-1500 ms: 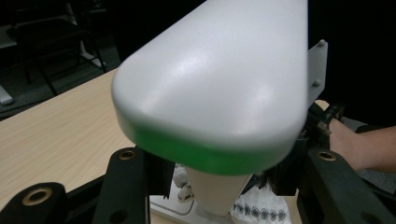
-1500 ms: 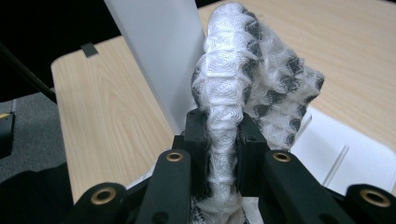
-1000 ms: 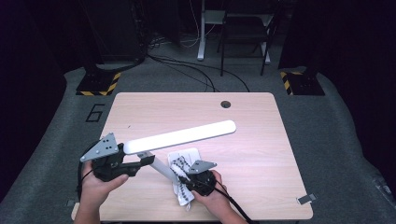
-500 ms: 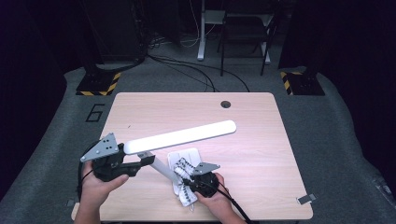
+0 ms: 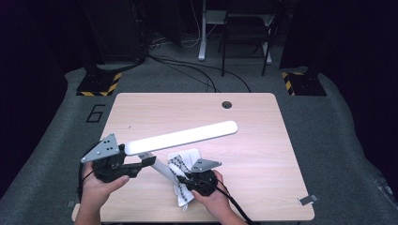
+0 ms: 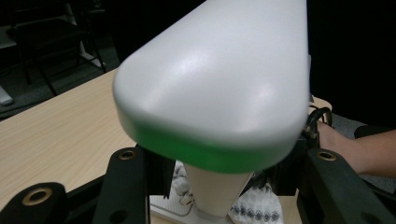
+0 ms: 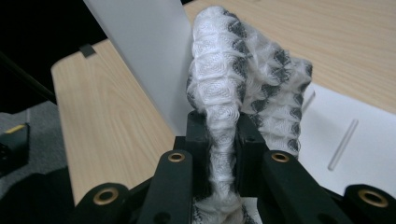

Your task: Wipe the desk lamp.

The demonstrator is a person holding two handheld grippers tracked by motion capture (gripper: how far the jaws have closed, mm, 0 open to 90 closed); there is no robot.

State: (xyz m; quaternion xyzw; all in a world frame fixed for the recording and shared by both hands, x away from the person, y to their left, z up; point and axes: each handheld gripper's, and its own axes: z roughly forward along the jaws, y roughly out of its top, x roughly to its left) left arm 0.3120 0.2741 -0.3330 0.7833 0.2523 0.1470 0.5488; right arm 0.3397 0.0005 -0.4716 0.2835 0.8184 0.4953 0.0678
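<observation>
Cloth (image 7: pixel 224 88), white with a grey pattern: pinched between the jaws of my right gripper (image 7: pixel 219 154), bunched upright against the lamp's slanted white arm (image 7: pixel 140 51) above its flat base (image 7: pixel 355 140). Seen from above, the cloth (image 5: pixel 180 164) lies at the near middle of the wooden table (image 5: pixel 263 159). My left gripper (image 6: pixel 212 172) appears clamped on the lamp's neck (image 6: pixel 212 191), though the lamp head (image 6: pixel 219 79) blocks a clear look.

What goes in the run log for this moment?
left gripper: shut on white desk lamp arm | right gripper: shut on white-and-grey patterned cloth | cloth beside lamp arm | wooden table
</observation>
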